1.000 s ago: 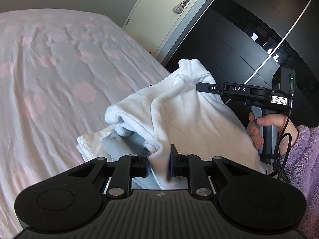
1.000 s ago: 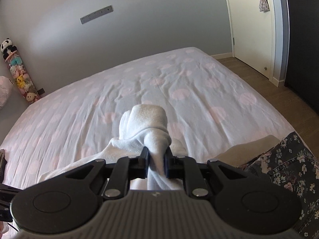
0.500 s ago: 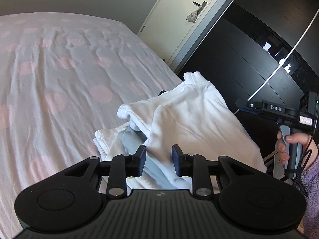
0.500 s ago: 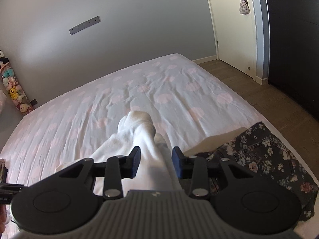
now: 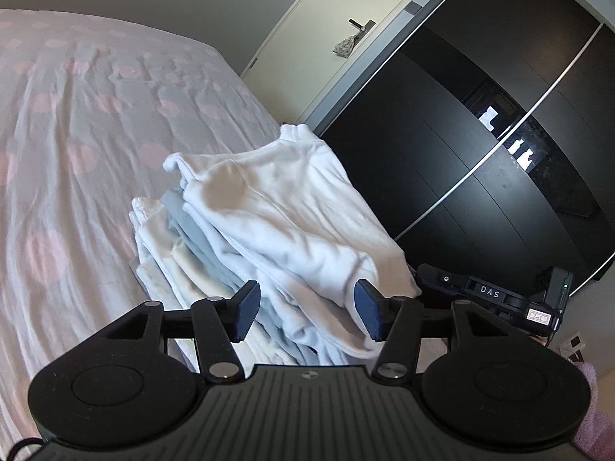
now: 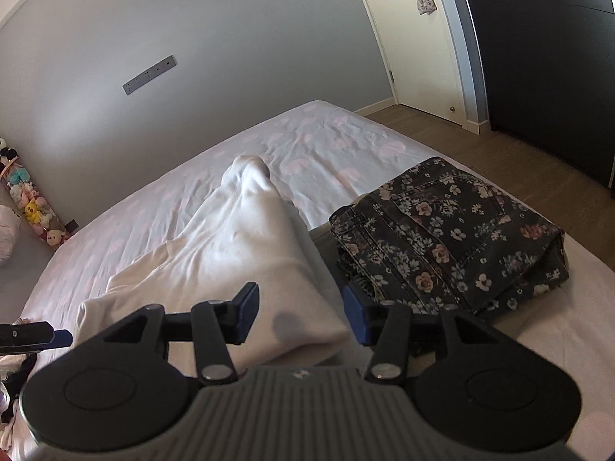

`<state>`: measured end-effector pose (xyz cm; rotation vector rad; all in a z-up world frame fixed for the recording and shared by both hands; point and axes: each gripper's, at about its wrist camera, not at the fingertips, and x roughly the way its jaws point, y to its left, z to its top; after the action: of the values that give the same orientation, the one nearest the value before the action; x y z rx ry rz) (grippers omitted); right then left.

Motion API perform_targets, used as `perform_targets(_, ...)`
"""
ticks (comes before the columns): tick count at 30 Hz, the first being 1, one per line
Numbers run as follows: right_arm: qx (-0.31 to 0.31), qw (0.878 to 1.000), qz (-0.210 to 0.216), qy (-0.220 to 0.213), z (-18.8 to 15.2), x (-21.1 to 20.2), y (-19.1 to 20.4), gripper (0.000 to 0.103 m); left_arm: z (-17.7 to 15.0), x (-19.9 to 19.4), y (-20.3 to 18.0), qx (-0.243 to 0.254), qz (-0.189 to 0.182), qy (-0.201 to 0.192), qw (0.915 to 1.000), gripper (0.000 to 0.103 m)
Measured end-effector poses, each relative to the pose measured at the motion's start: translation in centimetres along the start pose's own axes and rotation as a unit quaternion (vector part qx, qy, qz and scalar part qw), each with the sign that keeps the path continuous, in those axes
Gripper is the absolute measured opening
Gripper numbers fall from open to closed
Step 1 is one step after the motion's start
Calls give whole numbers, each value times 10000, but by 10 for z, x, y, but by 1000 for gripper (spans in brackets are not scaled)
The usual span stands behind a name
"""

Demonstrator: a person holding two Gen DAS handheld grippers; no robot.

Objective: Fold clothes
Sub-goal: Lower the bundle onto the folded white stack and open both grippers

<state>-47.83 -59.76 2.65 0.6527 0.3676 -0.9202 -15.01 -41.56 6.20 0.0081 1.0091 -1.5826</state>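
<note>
Both black hand-held grippers, the left hand-held gripper (image 5: pixel 305 309) and the right hand-held gripper (image 6: pixel 299 313), are showing blue pads (image 5: pixel 246 309), silver screws and ribbed housings.

The lower layers of the folded stack (image 5: pixel 169 265) disappear behind the left gripper's body at the frame's bottom. In the right wrist view the white garment (image 6: pixel 246 253) hides the floral jeans' (image 6: pixel 453 238) left edge — the plush toys (image 6: pixel 30 207) at far left are too small to make out.
</note>
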Motion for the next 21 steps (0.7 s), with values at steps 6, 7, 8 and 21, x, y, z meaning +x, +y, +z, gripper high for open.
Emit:
perform_targets(6,14,9999,47,-142,-19,-20,0,52,8,12,-27,219,110,-296,9993,55)
perform_targets(7,18,9998,87,-160,-20,-23,1,48,14,14,-30,249,130,-356,9990,55)
perform_targets(8,21,9998,123,-177,-22,-25,1,46,19,16,-34,278,150,-416,9986,55)
perform_targets(21,-502,9938,983,-159,-30,0,71,34,30,56,-10,531,917,734,9917,26)
